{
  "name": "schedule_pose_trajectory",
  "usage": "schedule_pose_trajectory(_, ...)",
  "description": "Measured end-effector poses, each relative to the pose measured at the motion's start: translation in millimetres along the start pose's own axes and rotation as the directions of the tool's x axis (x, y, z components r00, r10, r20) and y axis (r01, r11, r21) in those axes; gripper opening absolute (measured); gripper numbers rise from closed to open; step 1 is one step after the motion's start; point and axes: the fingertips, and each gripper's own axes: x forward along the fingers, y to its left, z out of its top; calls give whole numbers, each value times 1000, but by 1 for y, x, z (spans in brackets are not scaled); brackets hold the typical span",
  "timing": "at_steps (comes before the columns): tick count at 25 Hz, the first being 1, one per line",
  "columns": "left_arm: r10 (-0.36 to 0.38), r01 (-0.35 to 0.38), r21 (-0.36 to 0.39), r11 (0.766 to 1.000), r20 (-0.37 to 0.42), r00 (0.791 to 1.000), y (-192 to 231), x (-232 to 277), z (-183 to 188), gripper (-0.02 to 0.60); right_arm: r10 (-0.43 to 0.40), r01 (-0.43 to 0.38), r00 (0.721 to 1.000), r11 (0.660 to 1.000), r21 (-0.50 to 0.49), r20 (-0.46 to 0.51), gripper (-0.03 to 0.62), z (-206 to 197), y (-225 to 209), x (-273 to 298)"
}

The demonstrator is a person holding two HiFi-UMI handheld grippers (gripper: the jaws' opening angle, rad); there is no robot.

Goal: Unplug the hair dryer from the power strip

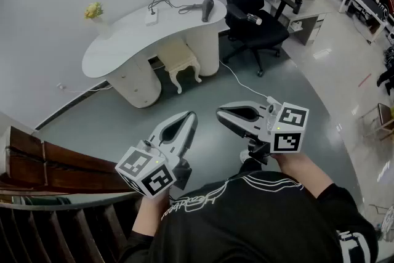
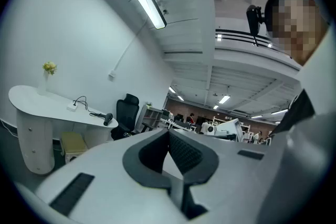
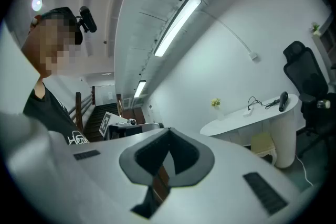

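Note:
A black hair dryer [image 1: 207, 8] lies on the white curved desk [image 1: 117, 46] far across the room. Its cord runs to a white power strip [image 1: 151, 16] on the same desk. Both show small in the left gripper view, the hair dryer [image 2: 107, 119] right of the power strip [image 2: 72, 107], and in the right gripper view the hair dryer [image 3: 284, 100] lies at the desk's right end. My left gripper [image 1: 192, 115] and right gripper [image 1: 220, 113] are held side by side close to the person's body, well away from the desk. Both are shut with nothing in them.
A black office chair [image 1: 249, 6] stands at the desk's right end, with a beige stool [image 1: 178, 60] under the desk. A vase of yellow flowers [image 1: 93, 10] sits on its left end. A wooden stair railing [image 1: 37, 169] lies at my left, and grey floor [image 1: 123, 126] separates me from the desk.

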Motion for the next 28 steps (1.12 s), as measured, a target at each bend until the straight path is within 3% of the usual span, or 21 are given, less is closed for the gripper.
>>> schedule_pose_trajectory(6, 30, -30, 2, 1000, -16, 999, 8, -10, -3, 3, -59, 57, 997, 997, -56, -39, -4, -4, -8, 6)
schedule_pose_trajectory(12, 67, -67, 12, 998, -18, 998, 27, -23, 0, 3, -78, 64, 992, 989, -133, -102, -3, 0, -11, 30)
schedule_pose_trajectory(18, 85, -86, 12, 996, 38, 996, 41, -25, 13, 3, -75, 46, 980, 987, -155, -184, -2, -3, -14, 39)
schedule_pose_trajectory(23, 19, -20, 14, 1000, 47, 999, 43, -12, 19, 3, -97, 58, 973, 981, -184, -211, -2, -3, -34, 47)
schedule_pose_trajectory(28, 12, -12, -19, 1000, 43, 999, 69, 12, 21, 3, -67, 33, 975, 986, -162, -211, -2, 0, -66, 55)
